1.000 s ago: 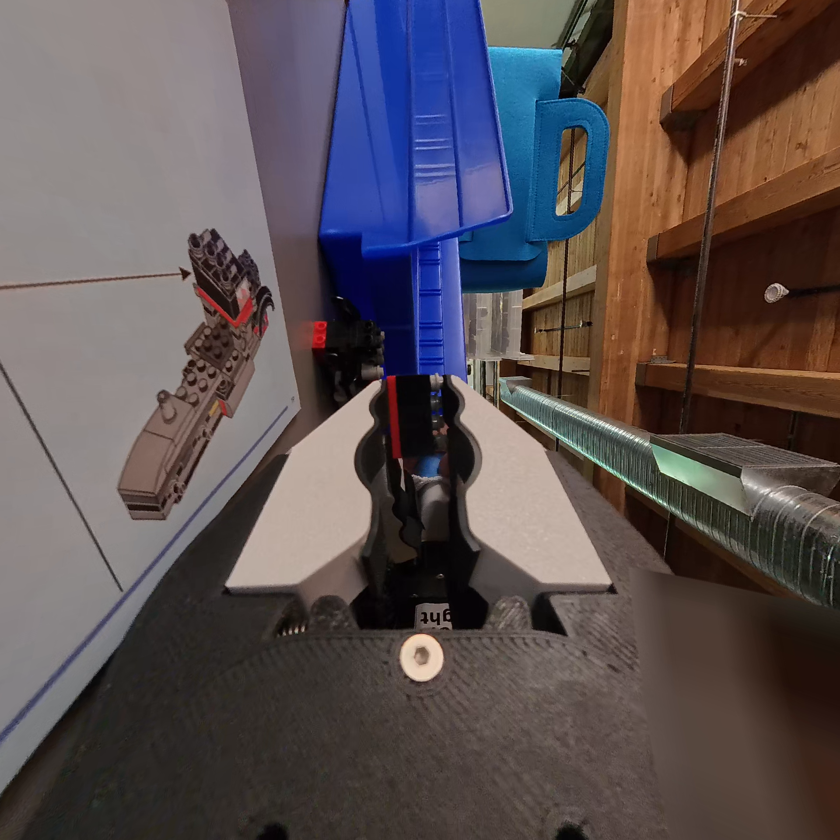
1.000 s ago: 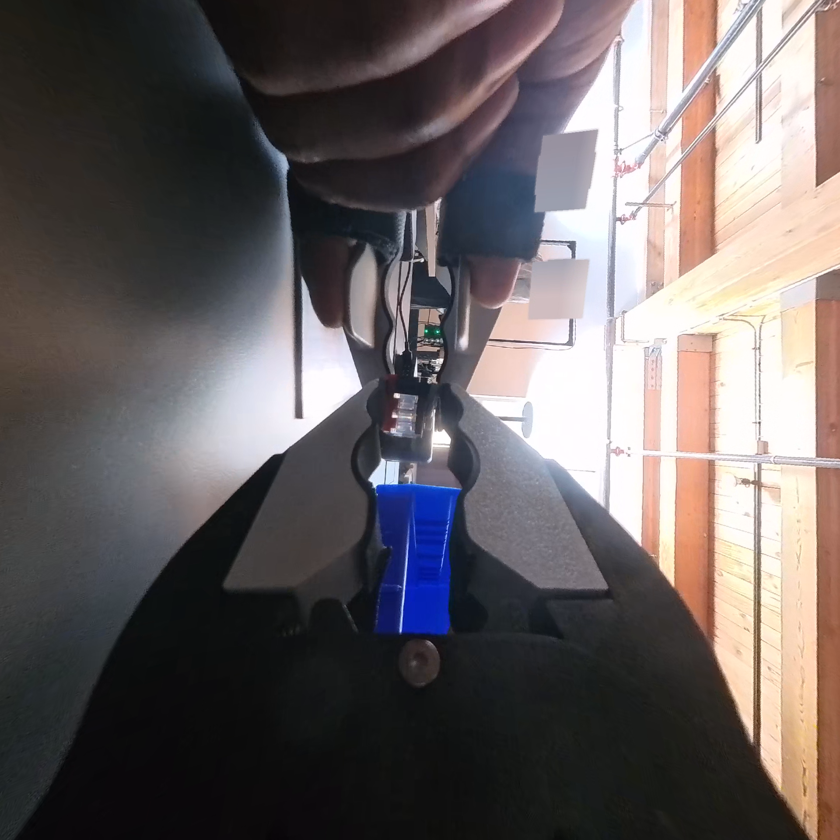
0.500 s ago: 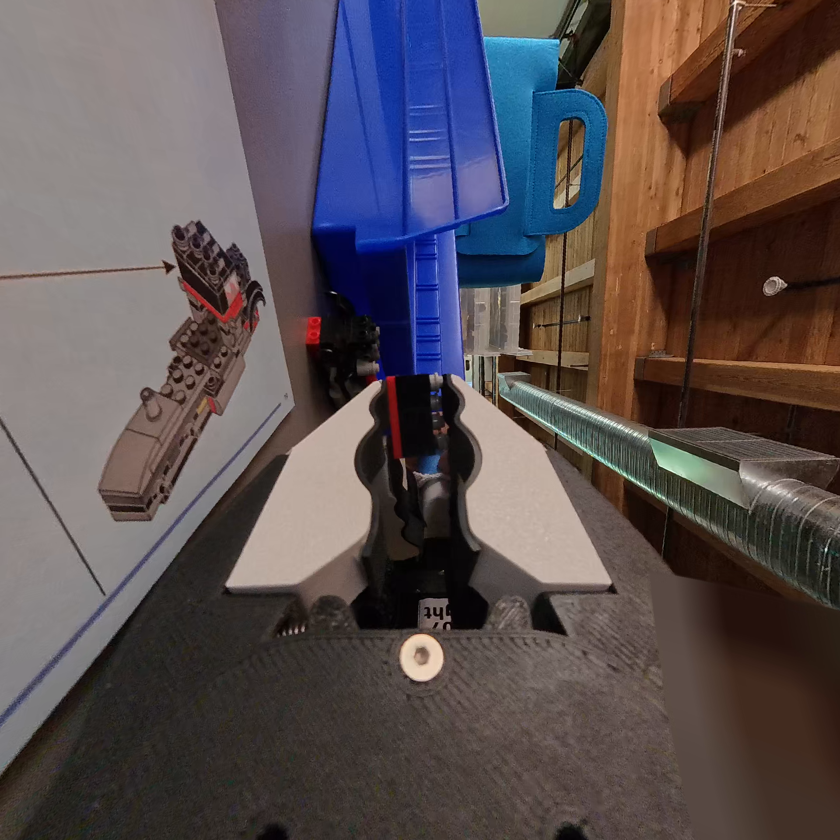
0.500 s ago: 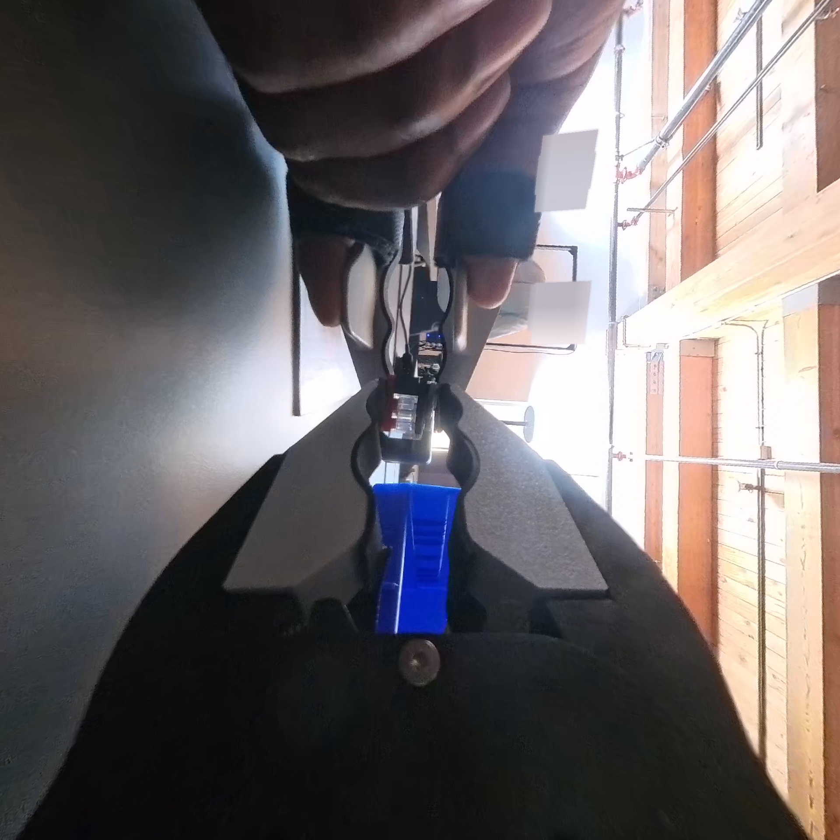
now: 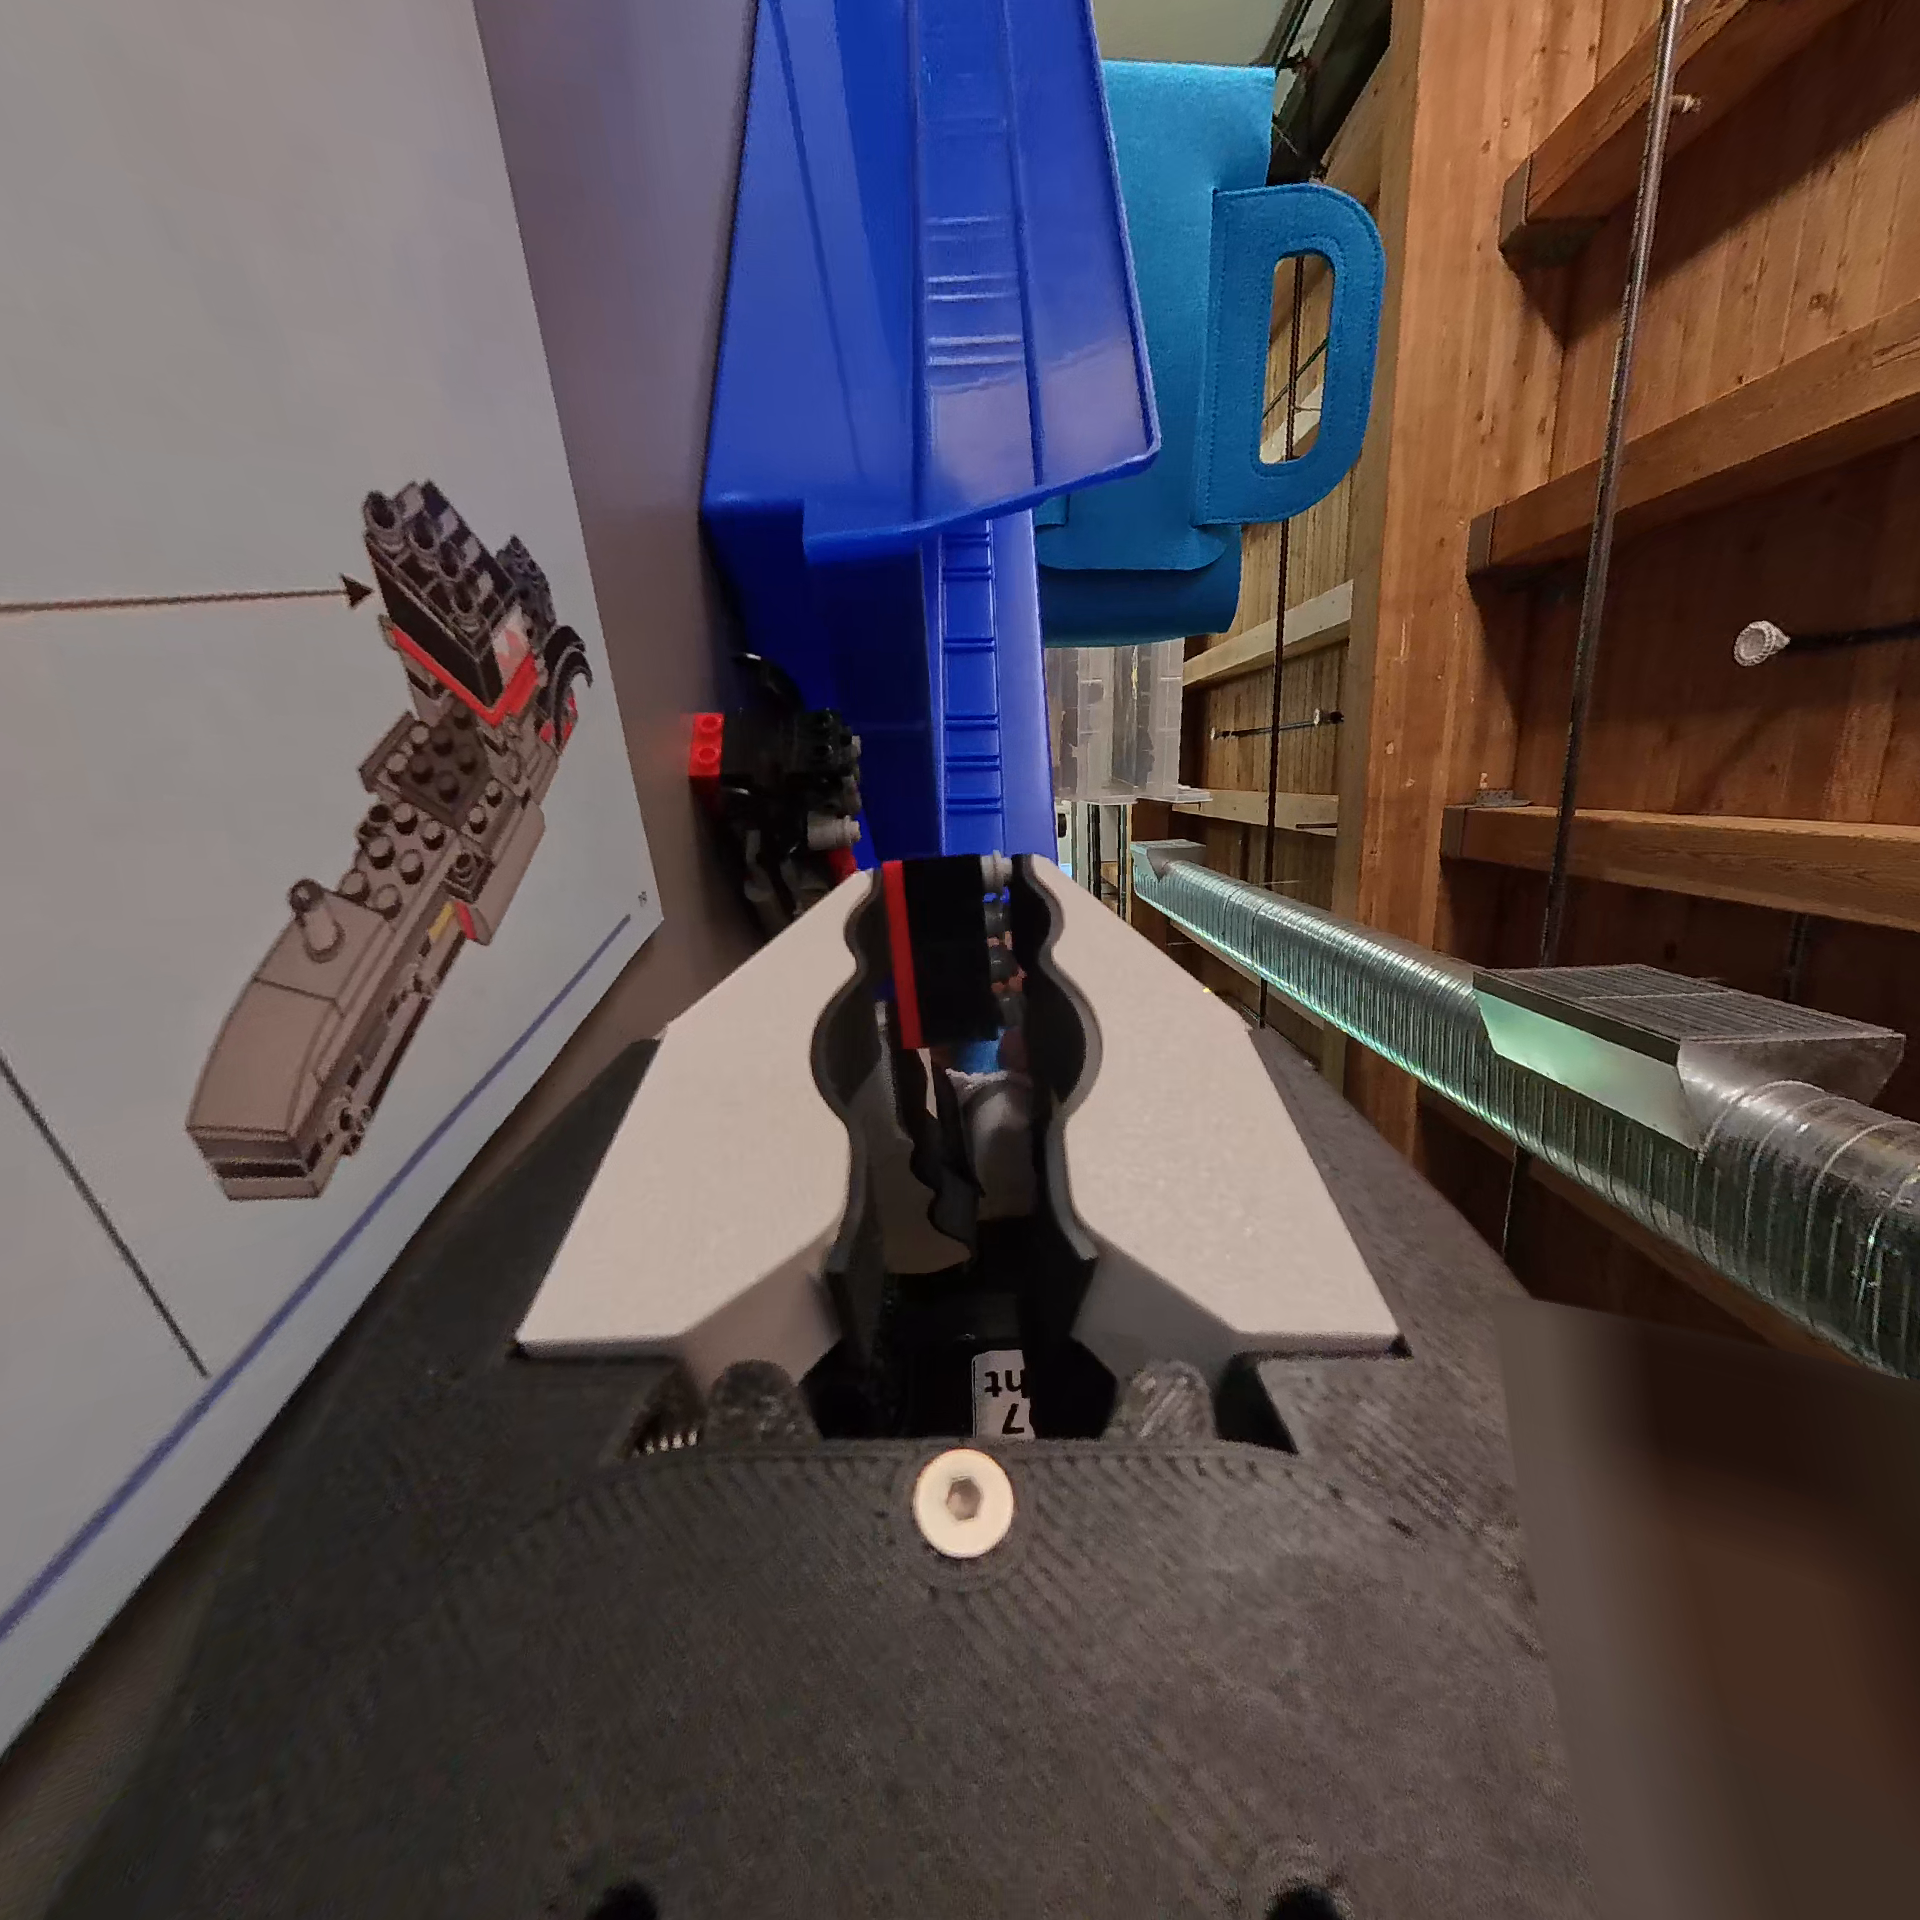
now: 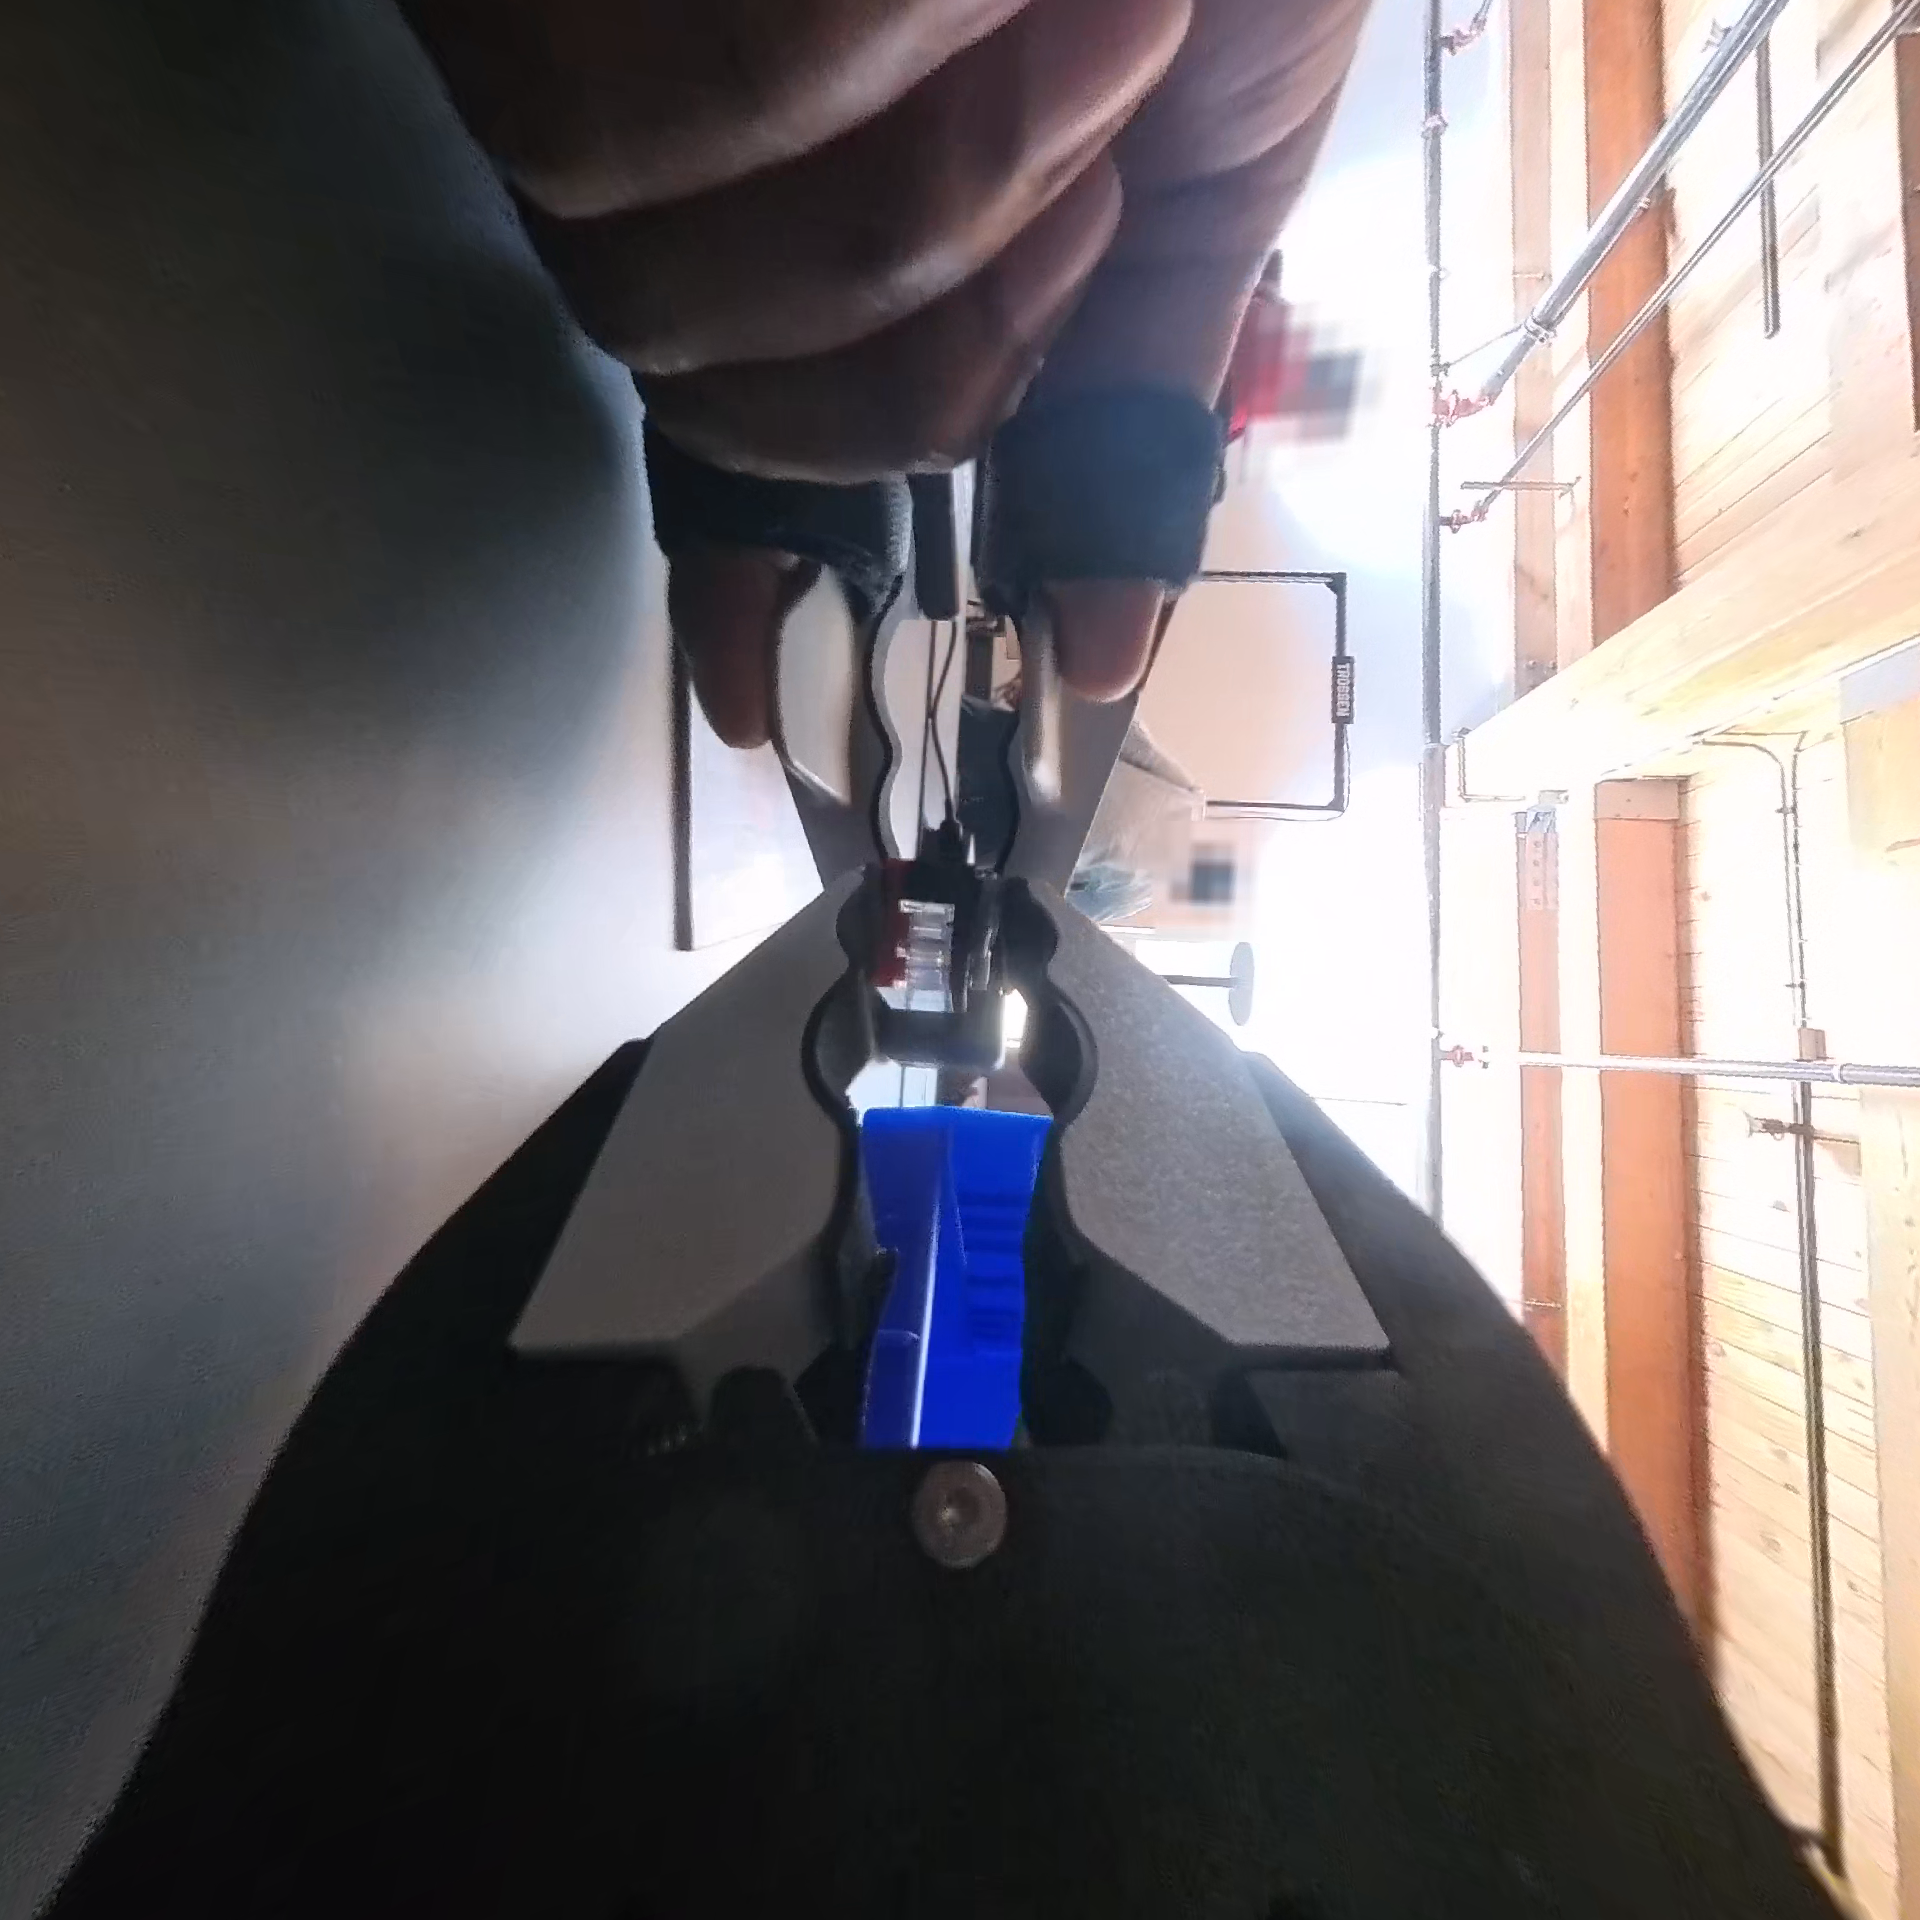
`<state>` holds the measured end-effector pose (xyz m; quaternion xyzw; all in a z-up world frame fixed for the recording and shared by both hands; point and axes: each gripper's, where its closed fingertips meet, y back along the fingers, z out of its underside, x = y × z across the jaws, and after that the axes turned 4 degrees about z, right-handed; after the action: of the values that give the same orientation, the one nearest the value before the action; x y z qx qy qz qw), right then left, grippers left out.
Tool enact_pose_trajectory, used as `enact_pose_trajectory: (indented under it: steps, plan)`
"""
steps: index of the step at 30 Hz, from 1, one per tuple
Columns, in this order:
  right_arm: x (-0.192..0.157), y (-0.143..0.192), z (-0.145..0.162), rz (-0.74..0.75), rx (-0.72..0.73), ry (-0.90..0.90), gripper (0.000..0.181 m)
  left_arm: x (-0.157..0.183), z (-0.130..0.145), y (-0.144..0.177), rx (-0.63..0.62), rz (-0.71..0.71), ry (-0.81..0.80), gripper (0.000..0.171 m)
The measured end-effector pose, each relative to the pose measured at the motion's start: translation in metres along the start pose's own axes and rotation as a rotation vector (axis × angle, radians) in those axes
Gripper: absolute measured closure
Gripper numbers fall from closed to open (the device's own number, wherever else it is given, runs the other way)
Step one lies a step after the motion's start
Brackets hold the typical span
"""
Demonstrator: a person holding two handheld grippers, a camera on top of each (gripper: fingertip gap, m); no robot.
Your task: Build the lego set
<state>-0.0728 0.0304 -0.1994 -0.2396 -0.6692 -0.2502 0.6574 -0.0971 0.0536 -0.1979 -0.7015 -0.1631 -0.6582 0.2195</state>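
My left gripper (image 5: 940,883) is shut on a black lego piece with a red edge (image 5: 935,961), held between the fingertips. My right gripper (image 6: 930,894) is shut on a small lego assembly of red, clear and grey parts (image 6: 925,956). In the right wrist view the left gripper's fingers (image 6: 821,748) come in from the top, tip to tip with mine, with a hand (image 6: 883,208) around them. Both views are turned sideways. I cannot tell whether the two pieces are joined.
An instruction sheet (image 5: 312,727) with a pictured model lies on the grey table. A partly built black and red lego model (image 5: 779,769) sits beside a blue bin (image 5: 935,312), which also shows in the right wrist view (image 6: 956,1247). A teal felt bag (image 5: 1195,312), a foil duct (image 5: 1455,1018) and wooden shelves (image 5: 1714,416) lie beyond. My two grippers' fingertips are within a few centimetres of each other.
Both grippers stay shut on their pieces, tip to tip. The left wrist view has drifted slightly, so the instruction sheet sits a little further left. The background behind the hand has shifted.
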Motion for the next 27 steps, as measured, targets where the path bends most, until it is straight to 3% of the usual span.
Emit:
enact_pose_trajectory:
  steps: [15,21,27]
  plan:
    - [0.028,0.008,0.005,0.101,0.042,-0.081,0.157,0.032,0.009,-0.008,-0.079,0.168,-0.029,0.137]
    - [0.047,0.015,0.005,0.129,0.105,-0.269,0.157,0.048,0.011,-0.008,-0.098,0.254,-0.031,0.129]
    - [0.051,0.019,-0.005,0.089,0.194,-0.423,0.157,0.047,0.010,-0.006,-0.105,0.242,-0.021,0.129]
